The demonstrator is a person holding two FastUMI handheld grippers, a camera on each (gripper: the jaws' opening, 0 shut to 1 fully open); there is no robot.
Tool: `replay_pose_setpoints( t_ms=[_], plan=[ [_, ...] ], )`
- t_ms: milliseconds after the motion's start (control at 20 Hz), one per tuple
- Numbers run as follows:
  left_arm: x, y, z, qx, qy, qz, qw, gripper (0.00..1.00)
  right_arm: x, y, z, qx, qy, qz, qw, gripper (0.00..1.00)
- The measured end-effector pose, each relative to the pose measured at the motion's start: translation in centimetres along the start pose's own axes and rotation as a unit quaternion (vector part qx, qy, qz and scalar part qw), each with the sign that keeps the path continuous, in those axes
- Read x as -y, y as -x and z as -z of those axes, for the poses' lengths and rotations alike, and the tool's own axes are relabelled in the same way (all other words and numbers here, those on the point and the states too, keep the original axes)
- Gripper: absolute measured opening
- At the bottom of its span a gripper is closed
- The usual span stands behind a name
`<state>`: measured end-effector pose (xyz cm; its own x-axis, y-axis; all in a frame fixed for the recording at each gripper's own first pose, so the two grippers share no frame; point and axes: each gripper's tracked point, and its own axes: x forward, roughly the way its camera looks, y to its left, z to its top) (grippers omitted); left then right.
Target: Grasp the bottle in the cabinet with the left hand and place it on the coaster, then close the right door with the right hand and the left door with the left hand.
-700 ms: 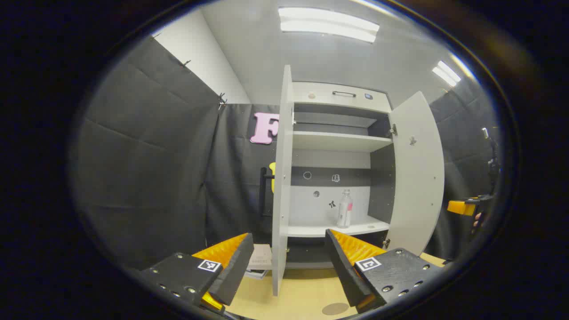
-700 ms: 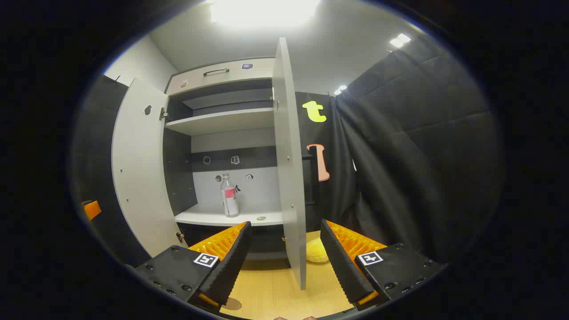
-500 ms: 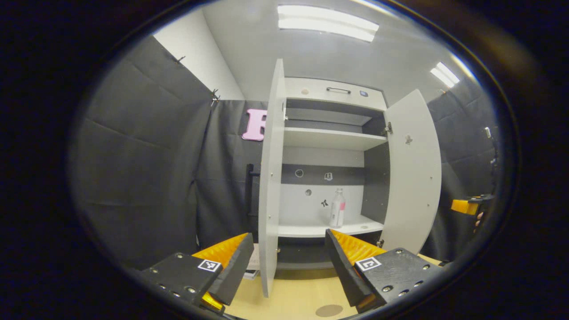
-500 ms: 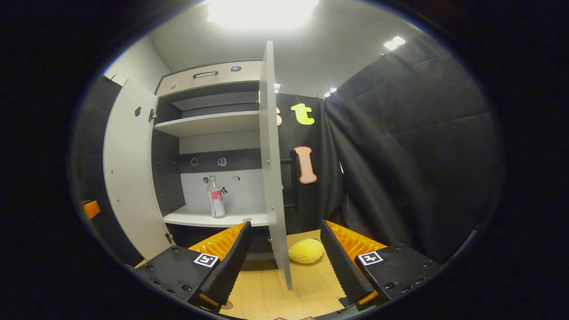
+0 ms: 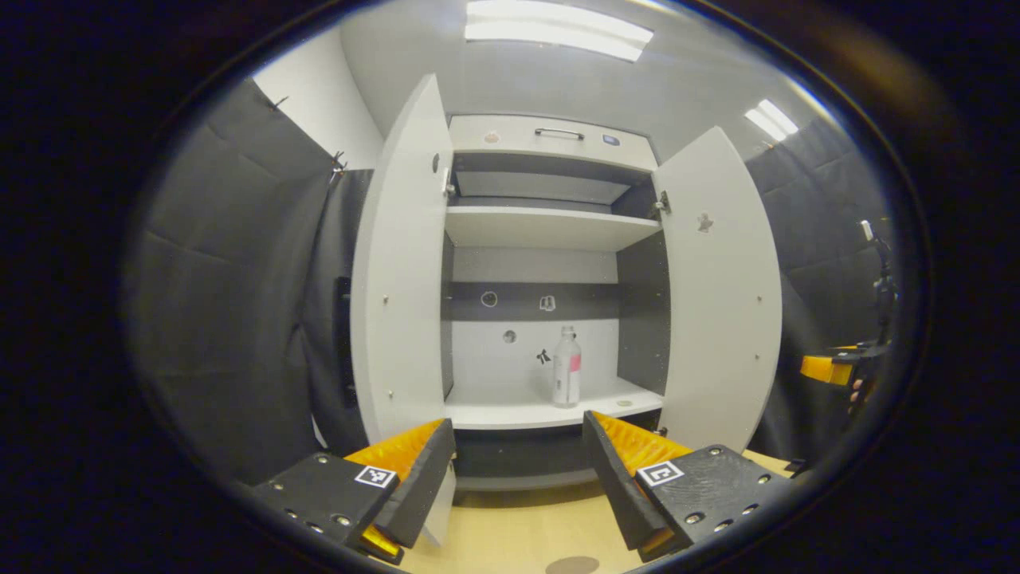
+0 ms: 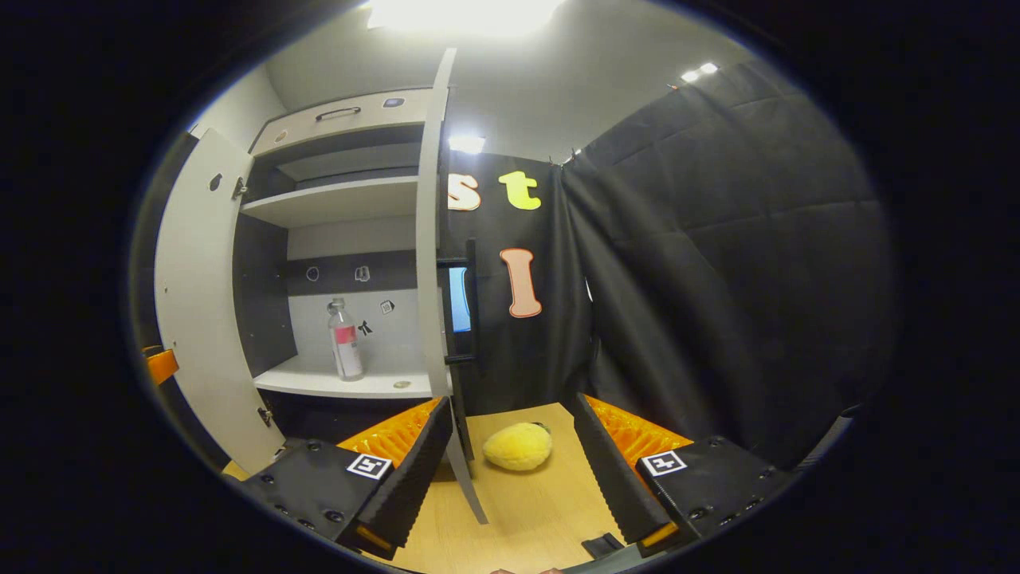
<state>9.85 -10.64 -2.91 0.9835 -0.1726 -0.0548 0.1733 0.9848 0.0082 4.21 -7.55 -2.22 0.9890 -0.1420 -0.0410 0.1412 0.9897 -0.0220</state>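
Flanking cabinet [image 5: 550, 227], black booth curtains [image 5: 231, 279]

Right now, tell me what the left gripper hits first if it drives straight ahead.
Probably the cabinet's lower shelf edge; the left gripper aims between both open doors, bottle slightly above. Depth is unclear.
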Motion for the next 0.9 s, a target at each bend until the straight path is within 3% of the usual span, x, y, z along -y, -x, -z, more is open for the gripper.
replay_pose_setpoints(
  t_ms=[300,900],
  plan=[
    [3.6,-10.8,0.3,-0.007,-0.002,0.026,1.000,0.93,4.7,-4.8,0.9,-0.008,-0.011,0.041,0.999,0.98],
    [7.8,-30.3,3.1,-0.059,-0.010,0.031,0.998,0.94,12.6,-13.4,2.1,-0.016,-0.034,0.110,0.993,0.98]
  ],
)
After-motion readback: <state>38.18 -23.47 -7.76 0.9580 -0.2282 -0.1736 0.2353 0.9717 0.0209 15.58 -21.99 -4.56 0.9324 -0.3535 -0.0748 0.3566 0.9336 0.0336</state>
